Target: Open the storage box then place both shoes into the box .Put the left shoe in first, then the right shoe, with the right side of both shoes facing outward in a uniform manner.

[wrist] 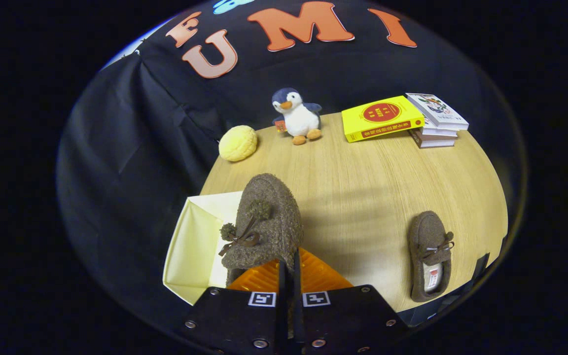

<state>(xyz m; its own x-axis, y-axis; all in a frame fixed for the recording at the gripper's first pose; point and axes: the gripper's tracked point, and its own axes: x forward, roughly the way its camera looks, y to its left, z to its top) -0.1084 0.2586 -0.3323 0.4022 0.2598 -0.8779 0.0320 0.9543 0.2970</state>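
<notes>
A fuzzy brown shoe with a bow and pompoms hangs in my gripper, toe pointing away. Both fingers are pressed together on its heel rim. It hovers over the right part of the open pale yellow storage box, which sits at the table's left front corner. The box's inside looks bare where I can see it. The second brown shoe lies flat on the wooden table off to the right of my fingers, toe pointing away, its insole label showing.
At the table's far edge stand a plush penguin and a yellow round bun-like toy. A yellow book leans on a stack of books at the far right. Black cloth walls close in behind and left.
</notes>
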